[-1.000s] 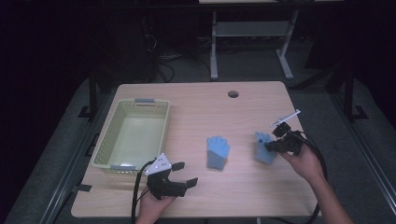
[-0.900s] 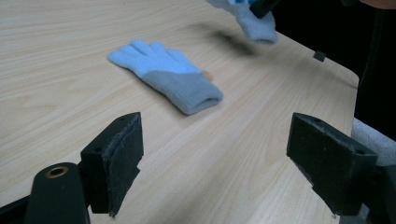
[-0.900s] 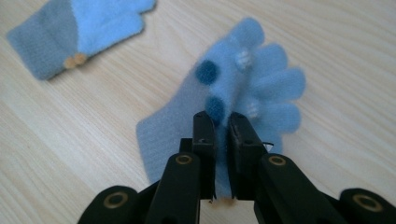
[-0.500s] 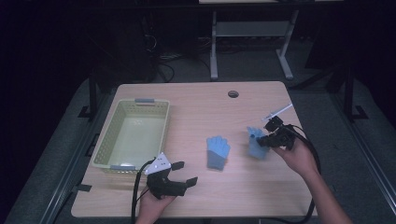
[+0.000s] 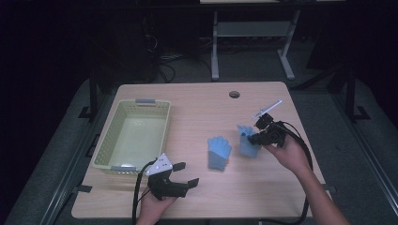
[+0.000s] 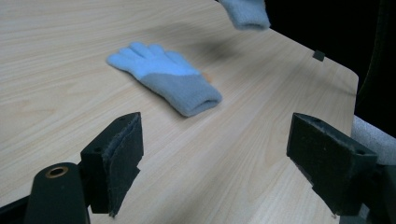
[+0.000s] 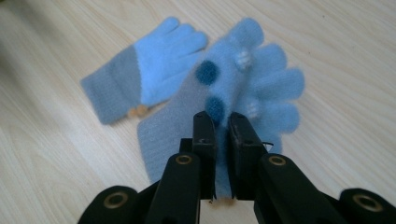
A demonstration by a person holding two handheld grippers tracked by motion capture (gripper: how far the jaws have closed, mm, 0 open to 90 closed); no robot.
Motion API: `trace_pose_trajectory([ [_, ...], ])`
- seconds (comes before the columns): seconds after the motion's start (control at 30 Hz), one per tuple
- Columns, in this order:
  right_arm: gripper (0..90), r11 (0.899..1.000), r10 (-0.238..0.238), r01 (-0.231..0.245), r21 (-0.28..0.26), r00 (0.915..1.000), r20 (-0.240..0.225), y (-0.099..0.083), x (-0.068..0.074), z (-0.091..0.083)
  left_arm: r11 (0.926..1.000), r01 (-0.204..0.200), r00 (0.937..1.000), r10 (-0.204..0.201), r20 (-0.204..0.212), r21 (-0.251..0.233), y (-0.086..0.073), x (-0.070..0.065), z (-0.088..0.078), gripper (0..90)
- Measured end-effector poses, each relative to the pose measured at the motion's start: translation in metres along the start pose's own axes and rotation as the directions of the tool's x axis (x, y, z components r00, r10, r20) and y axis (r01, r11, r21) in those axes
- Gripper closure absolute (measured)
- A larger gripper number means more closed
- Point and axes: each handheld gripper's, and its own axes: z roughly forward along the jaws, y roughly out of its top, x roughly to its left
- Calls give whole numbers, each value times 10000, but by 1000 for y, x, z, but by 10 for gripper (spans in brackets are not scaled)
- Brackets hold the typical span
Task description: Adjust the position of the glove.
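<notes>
- We find the right gripper (image 7: 216, 140) pinching a blue glove (image 7: 243, 88) by its grey cuff; the jaws are pressed together on the fabric.
- In the right gripper view this held glove runs away from the jaws, cuff at the pads and fingers pointing up and right, its long axis in line with the gripper.
- In the high view the right gripper (image 5: 257, 136) carries the held glove (image 5: 247, 144) above the right half of the table (image 5: 197, 108), cuff hanging toward the person.
- We note a second glove (image 5: 218, 153) lying flat just left of the held one, fingers pointing away from the person, cuff toward the near edge.
- The left gripper (image 5: 180, 174) sits at the near edge with jaws spread wide and nothing between them; its own view shows the second glove (image 6: 166, 77) ahead.
- A yellow-green basket (image 5: 133, 136) stands at the left of the table.
</notes>
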Motion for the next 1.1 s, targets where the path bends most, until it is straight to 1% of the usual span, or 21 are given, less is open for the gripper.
trace_pose_trajectory([
  [0.13,831,9998,-216,217,33,9997,-100,8,6,4,10000,-11,10000,10,-24,-59,1,-1,-1,184],
  [0.17,831,9997,-246,247,26,9996,-145,10,8,5,9999,82,10000,-82,-8,-133,1,-1,-1,184],
  [0.23,831,9995,-320,320,32,9993,-192,13,10,6,9999,22,10000,-22,-18,-121,0,-1,-1,184],
  [0.3,831,9993,-371,372,30,9990,-253,16,13,8,9997,150,9999,-150,1,-191,0,-1,0,184],
  [0.4,831,9990,-445,447,68,9985,-330,20,17,12,9999,68,10000,-68,7,-137,1,-2,-1,184],
  [0.5,831,9986,-523,526,75,9978,-407,24,22,15,9998,35,10000,-35,-9,-181,1,-2,0,184],
  [0.67,830,9983,-568,573,69,9968,-569,29,27,22,9999,80,10000,-80,-17,-127,0,-1,-1,183],
  [0.8,829,9974,-690,704,181,9952,-694,32,33,29,9999,15,10000,-15,-18,-142,1,-3,0,184],
  [0.9,828,9973,-668,689,246,9948,-766,35,36,33,9999,54,10000,-54,-14,-154,0,-2,0,183],
  [0.93,827,9975,-646,667,241,9948,-785,35,37,34,10000,10,10000,-10,-26,-81,0,-2,0,183],
  [1.0,827,9975,-629,654,263,9943,-861,37,39,37,10000,4,10000,-4,-30,-85,1,-1,-1,183],
  [1.07,827,9973,-654,681,284,9939,-886,37,41,40,9997,111,9999,-111,-16,-206,1,-2,-1,183],
  [1.1,827,9973,-648,677,285,9936,-924,37,42,42,9999,33,10000,-33,-26,-139,1,-2,-2,183],
])
